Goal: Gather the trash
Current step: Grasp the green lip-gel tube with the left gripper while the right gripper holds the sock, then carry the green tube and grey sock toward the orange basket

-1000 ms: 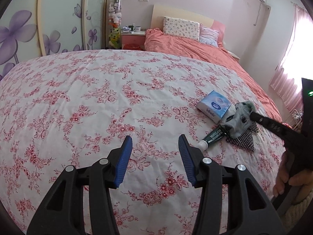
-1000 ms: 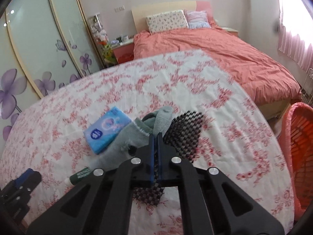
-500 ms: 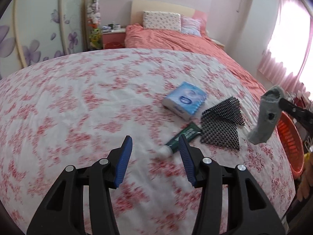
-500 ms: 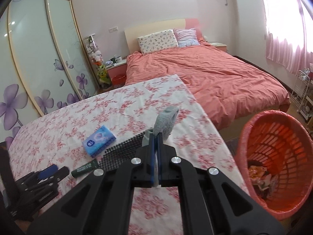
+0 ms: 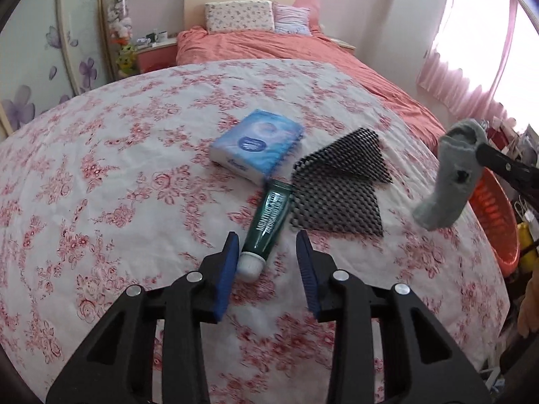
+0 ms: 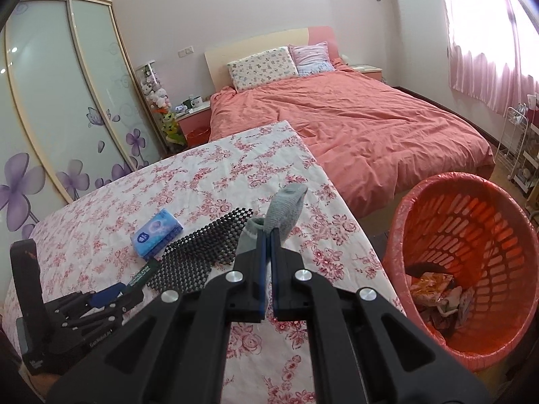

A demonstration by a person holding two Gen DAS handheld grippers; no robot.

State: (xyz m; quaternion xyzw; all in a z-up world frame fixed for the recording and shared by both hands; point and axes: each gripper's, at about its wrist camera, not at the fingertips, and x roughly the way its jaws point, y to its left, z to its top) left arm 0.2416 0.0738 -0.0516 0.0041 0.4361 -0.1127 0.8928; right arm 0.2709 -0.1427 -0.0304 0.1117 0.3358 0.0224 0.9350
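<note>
Sock (image 6: 284, 210): grey, limp, dangling beside the red basket (image 6: 505, 350).
Right gripper (image 6: 267, 235): jaws clamped on sock.
Left gripper (image 5: 267, 252): jaws apart.

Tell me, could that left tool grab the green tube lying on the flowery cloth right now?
Probably yes. The left tool is open, and the green tube has its white cap between the fingers with nothing on top. The black mesh only lies beside it.

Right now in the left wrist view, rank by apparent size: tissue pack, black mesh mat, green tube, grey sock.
1. black mesh mat
2. tissue pack
3. grey sock, close to the pack; it hangs from the right gripper, possibly nearer the camera, so unsure
4. green tube
</note>
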